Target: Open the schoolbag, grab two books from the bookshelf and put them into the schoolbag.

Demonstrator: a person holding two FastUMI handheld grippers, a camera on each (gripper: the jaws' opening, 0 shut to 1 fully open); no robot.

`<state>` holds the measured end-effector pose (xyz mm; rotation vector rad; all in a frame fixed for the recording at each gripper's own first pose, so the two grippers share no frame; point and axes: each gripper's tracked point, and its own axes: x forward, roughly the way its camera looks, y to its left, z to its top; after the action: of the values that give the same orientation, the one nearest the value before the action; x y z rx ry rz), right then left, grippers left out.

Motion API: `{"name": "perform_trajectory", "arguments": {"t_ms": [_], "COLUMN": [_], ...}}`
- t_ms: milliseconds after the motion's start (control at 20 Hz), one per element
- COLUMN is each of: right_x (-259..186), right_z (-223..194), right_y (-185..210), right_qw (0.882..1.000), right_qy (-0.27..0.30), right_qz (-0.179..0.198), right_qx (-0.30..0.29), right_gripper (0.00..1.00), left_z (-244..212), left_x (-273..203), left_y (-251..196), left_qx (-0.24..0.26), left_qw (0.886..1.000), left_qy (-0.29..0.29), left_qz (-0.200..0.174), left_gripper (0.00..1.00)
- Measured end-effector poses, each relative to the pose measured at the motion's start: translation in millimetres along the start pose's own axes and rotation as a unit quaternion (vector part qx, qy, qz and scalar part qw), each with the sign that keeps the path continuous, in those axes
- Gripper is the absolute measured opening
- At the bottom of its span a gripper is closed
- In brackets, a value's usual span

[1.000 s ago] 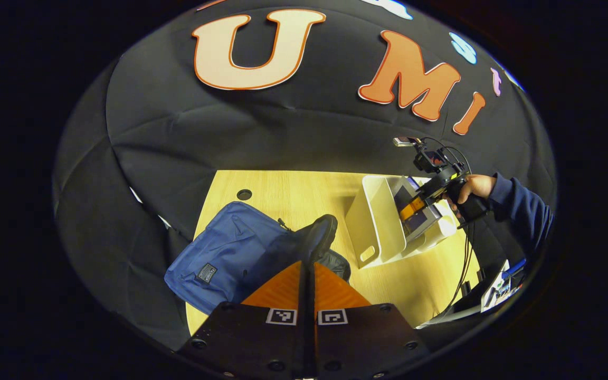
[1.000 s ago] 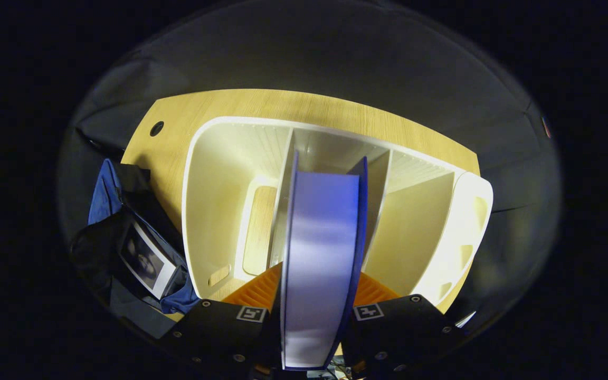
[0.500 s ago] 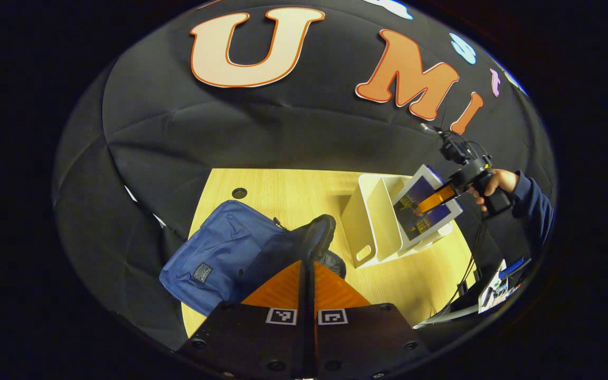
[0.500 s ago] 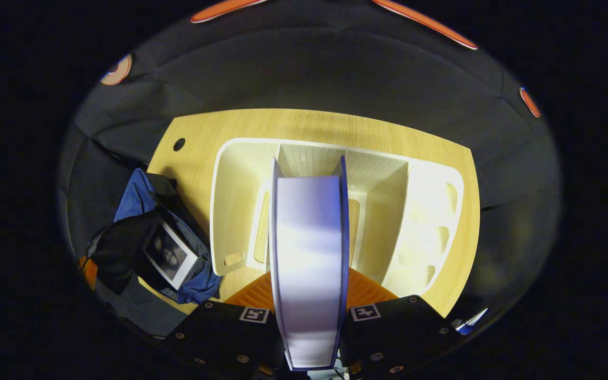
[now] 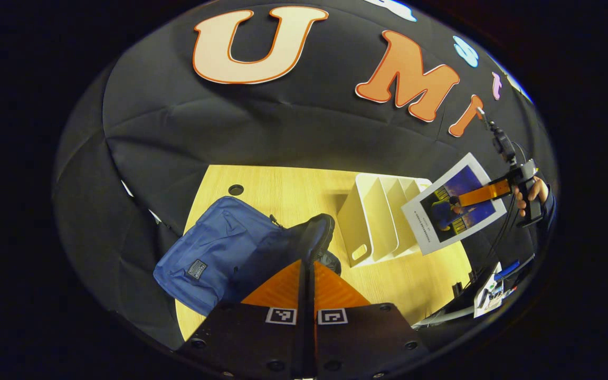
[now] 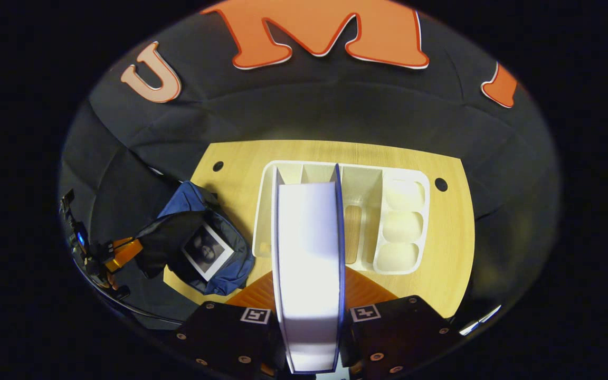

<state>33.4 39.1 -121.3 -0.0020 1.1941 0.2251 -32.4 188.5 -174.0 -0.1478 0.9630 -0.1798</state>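
Second book (image 6: 309,264) was held between right gripper (image 6: 309,309) fingers, above bookshelf (image 6: 401,221). Schoolbag (image 6: 225,266), mouth held open by left gripper (image 5: 306,264), lay left of bookshelf.

Blue woven-cloth schoolbag (image 5: 214,248), glossy paper book (image 5: 454,203), smooth white plastic bookshelf (image 6: 401,221), pale matt wood-grain table (image 5: 283,190).

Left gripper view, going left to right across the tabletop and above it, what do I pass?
Blue schoolbag → white bookshelf → book held up in the air → right gripper with the hand holding it.
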Motion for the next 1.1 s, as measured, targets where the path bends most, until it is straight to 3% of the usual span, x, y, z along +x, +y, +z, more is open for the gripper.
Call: {"name": "perform_trajectory", "arguments": {"t_ms": [150, 400, 550, 750, 950, 1100], "right_x": [-11, -14, -2, 14, 41, 60], "right_z": [-13, -39, -59, -81, -85, -89], "right_y": [15, 60, 91, 127, 167, 187], "right_qw": [1.000, 0.993, 0.984, 0.964, 0.948, 0.946], "right_qy": [-0.008, -0.010, -0.015, -0.014, -0.019, -0.027], "right_qz": [0.025, 0.104, 0.150, 0.213, 0.250, 0.245], "right_qx": [0.011, 0.054, 0.093, 0.160, 0.197, 0.208], "right_gripper": [0.40, 0.40, 0.40, 0.40, 0.40, 0.39], "left_z": [-2, 0, 1, 4, 7, 11], "left_x": [1, 2, 0, 0, 1, 1], "left_y": [-1, 1, 2, 5, 4, 6], "left_qx": [-0.001, -0.003, 0.001, 0.013, 0.016, 0.023], "left_qw": [1.000, 1.000, 1.000, 1.000, 1.000, 1.000], "left_qy": [0.001, -0.002, -0.004, 0.001, 0.005, 0.004], "left_qz": [-0.004, 0.000, 0.004, 0.011, 0.010, 0.011], "left_gripper": [0.01, 0.00, 0.00, 0.00, 0.00, 0.00]}}
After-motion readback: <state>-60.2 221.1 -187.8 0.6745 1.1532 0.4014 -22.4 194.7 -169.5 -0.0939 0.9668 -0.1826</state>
